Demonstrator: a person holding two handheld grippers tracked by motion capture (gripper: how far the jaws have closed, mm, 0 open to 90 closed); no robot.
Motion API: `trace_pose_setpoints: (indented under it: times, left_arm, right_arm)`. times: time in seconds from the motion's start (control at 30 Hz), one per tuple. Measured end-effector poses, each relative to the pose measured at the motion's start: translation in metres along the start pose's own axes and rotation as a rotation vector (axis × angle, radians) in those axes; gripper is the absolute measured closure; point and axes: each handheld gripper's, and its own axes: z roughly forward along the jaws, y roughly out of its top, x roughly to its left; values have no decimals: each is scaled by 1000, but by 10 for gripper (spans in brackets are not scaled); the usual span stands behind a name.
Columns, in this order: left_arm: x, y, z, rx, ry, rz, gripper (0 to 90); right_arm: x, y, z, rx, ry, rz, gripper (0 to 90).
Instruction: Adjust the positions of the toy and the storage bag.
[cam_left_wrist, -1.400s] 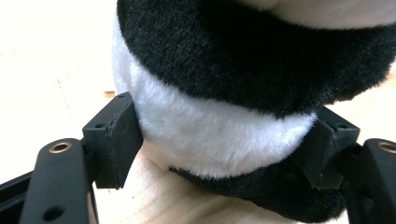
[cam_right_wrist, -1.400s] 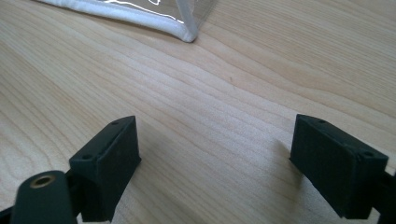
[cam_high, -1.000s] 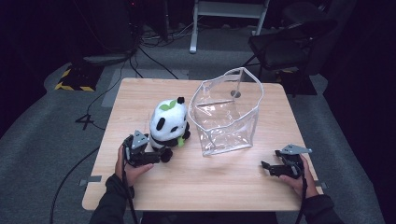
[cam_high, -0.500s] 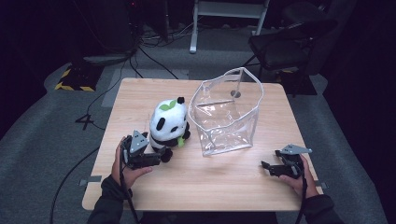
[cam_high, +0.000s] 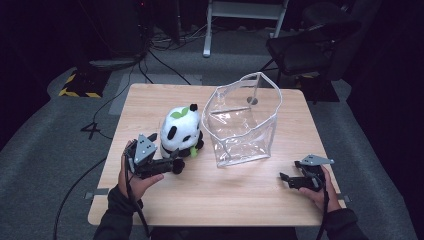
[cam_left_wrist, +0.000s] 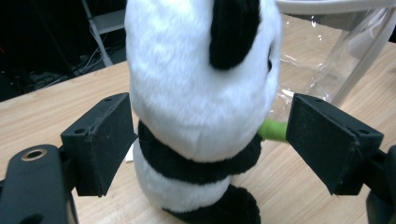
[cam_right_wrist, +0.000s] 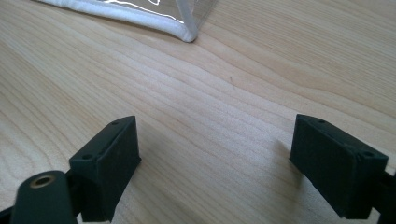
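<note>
Your left claw (cam_left_wrist: 205, 140) is wide apart, with one jaw on each side of the toy panda (cam_left_wrist: 201, 93). The jaws look just beside its body, maybe brushing the fur on one side, but it is hard to be sure. The panda sits upright on the tabletop (cam_high: 240, 195), left of the middle, right next to the clear bag (cam_high: 245, 125). A little green bit pokes out by its side. The bag stands open, with its white rim up, near the middle of the tabletop. Your right claw (cam_right_wrist: 229, 163) is wide apart too, with nothing between its jaws. It sits low over bare wood near the front right edge, well away from the panda, with a corner of the bag just ahead of it.
</note>
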Motion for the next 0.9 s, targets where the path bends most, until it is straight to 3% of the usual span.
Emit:
trace_pose_setpoints:
  times: [0.27,0.4,0.57,0.7,0.9]
  left_arm:
    - [0,9,10,4,2,8,156]
    - [2,12,14,-9,2,-22,155]
    - [4,15,21,-9,-9,-26,153]
    - [8,13,29,18,-14,-39,145]
    - [11,9,43,59,-46,-47,59]
  right_arm:
    - [0,0,0,0,0,0,154]
    - [0,0,0,0,0,0,153]
    - [0,0,0,0,0,0,154]
    - [0,0,0,0,0,0,154]
    - [0,0,0,0,0,0,154]
